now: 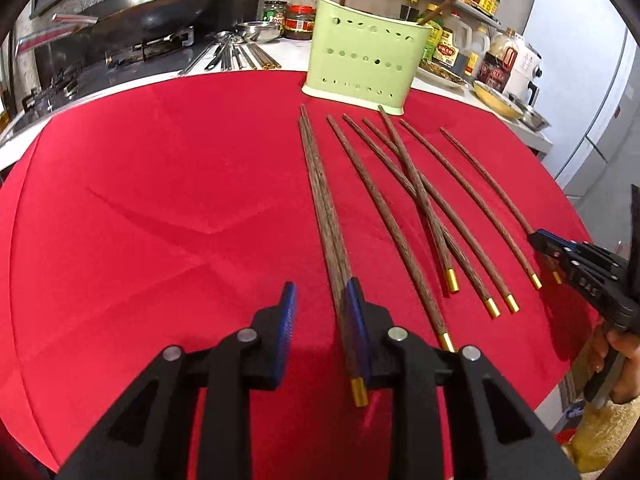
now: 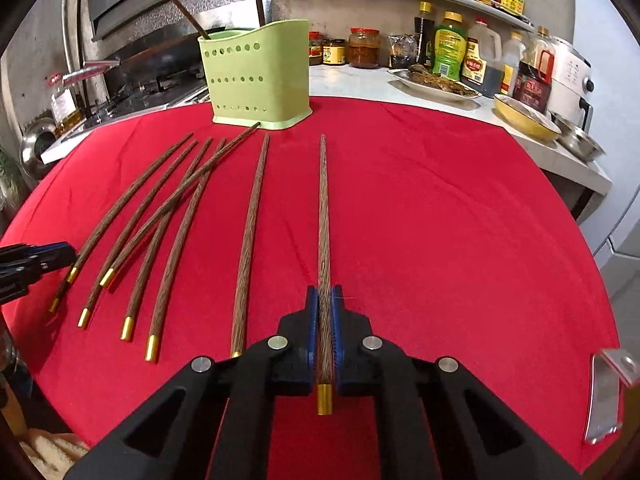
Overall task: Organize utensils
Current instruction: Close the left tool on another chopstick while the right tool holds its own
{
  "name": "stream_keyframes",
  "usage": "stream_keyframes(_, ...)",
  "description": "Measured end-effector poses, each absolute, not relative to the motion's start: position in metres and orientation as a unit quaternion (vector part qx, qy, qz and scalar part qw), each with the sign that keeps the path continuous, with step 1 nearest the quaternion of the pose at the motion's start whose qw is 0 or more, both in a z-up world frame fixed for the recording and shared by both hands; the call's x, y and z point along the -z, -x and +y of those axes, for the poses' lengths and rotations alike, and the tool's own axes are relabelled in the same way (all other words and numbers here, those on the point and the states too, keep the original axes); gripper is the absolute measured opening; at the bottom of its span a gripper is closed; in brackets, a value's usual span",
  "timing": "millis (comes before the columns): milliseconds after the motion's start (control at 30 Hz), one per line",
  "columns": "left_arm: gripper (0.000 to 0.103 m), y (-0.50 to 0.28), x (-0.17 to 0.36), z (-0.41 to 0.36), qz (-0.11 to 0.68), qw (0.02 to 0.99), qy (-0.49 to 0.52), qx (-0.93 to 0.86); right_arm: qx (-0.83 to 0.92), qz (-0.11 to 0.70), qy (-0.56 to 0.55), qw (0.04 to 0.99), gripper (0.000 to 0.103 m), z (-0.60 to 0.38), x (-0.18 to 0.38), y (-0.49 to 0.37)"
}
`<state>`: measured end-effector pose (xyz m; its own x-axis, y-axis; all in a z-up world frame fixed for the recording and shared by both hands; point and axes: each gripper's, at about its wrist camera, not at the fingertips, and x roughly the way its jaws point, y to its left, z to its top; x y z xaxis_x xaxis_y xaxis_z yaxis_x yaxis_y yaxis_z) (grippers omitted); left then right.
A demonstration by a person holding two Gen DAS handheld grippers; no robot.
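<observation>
Several brown wooden chopsticks (image 1: pixel 400 200) with gold end caps lie fanned on a red cloth (image 1: pixel 160 200), in front of a green perforated holder (image 1: pixel 360 60) that has two chopsticks standing in it. My left gripper (image 1: pixel 320 285) is open low over the cloth. A pair of chopsticks (image 1: pixel 324 216) runs along the inner face of its right pad, with a gap to the left pad. My right gripper (image 2: pixel 324 292) is shut on the rightmost chopstick (image 2: pixel 324 220) near its gold cap. The holder (image 2: pixel 256 80) stands ahead and to the left of it. Each gripper shows at the edge of the other's view.
A stove with a wok (image 1: pixel 160 20) and metal utensils (image 1: pixel 228 52) sit behind the cloth on the left. Sauce bottles and jars (image 2: pixel 448 52), dishes (image 2: pixel 524 116) and a white appliance (image 2: pixel 572 76) line the counter at back right. A metal clip (image 2: pixel 604 396) lies at the cloth's right edge.
</observation>
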<state>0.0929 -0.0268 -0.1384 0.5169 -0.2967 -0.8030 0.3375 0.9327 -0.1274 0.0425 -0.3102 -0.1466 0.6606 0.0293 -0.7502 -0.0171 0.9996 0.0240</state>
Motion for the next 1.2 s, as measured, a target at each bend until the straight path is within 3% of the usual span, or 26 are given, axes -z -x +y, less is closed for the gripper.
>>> stream_keyframes(367,0.026,-0.091,0.141,-0.046,0.447,0.875,-0.105,0.155,-0.012,0.41,0.0,0.912,0.008,-0.306,0.148,-0.045)
stream_keyframes(500,0.009,-0.097,0.142,-0.036,0.443,0.882,-0.111,0.12,-0.009,0.405,0.014,0.914,0.007,-0.301,0.149,-0.047)
stream_keyframes(767,0.007,-0.1,0.138,0.005,0.454,0.885,-0.047,0.093,-0.004,0.404,0.021,0.915,0.007,-0.298,0.15,-0.046)
stream_keyframes(900,0.008,-0.095,0.135,0.025,0.462,0.877,0.036,0.129,-0.01,0.406,0.015,0.914,0.009,-0.298,0.149,-0.044)
stream_keyframes(967,0.008,-0.087,0.13,0.037,0.454,0.88,0.057,0.124,-0.013,0.404,0.006,0.915,0.013,-0.299,0.147,-0.042)
stream_keyframes(1033,0.008,-0.078,0.127,0.043,0.45,0.883,0.062,0.118,-0.016,0.4,-0.002,0.916,0.036,-0.3,0.145,-0.037)
stream_keyframes(1067,0.008,-0.073,0.126,0.043,0.45,0.883,0.056,0.12,-0.017,0.398,-0.003,0.917,0.041,-0.3,0.144,-0.036)
stream_keyframes(1200,0.008,-0.054,0.133,0.026,0.45,0.884,0.013,0.126,-0.015,0.392,0.001,0.92,0.042,-0.296,0.144,-0.03)
